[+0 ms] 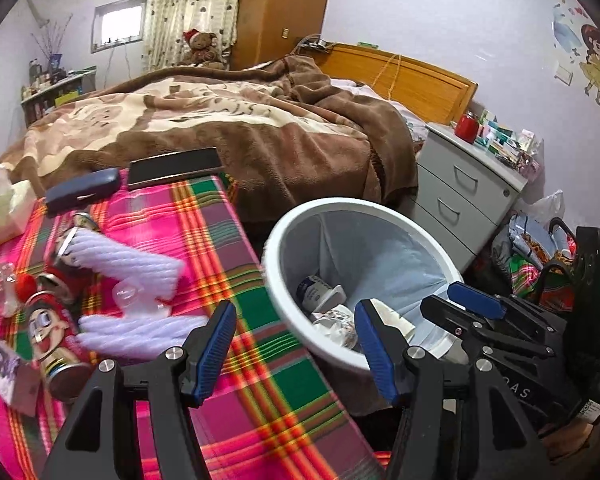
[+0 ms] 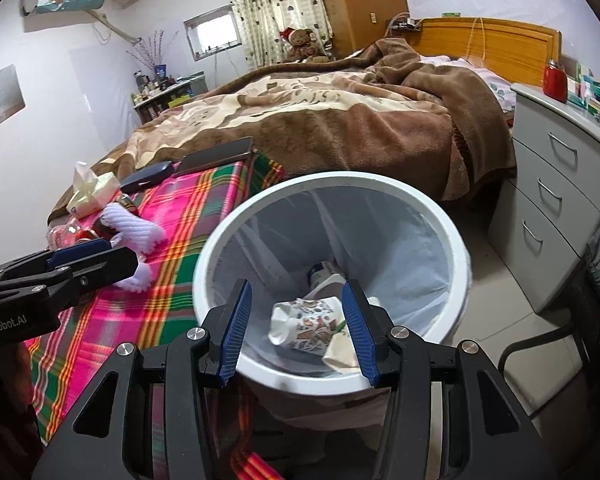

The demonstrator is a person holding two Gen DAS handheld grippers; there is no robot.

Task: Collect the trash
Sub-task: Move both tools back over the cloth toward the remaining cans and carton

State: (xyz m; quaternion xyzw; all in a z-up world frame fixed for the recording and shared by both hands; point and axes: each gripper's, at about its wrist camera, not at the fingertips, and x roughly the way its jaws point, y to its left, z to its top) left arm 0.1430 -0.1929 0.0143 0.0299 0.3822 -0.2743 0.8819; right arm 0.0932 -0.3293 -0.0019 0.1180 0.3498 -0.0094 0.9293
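Both jaws are spread and hold nothing: the left gripper (image 1: 296, 344) and right gripper (image 2: 296, 328). Crumpled paper cups (image 2: 304, 324) are seen inside the round white plastic bin (image 2: 440, 216).

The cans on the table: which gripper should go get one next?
Left. The left gripper is open and empty over the plaid table, with the cans close by. The right gripper, also open, hangs over the bin.
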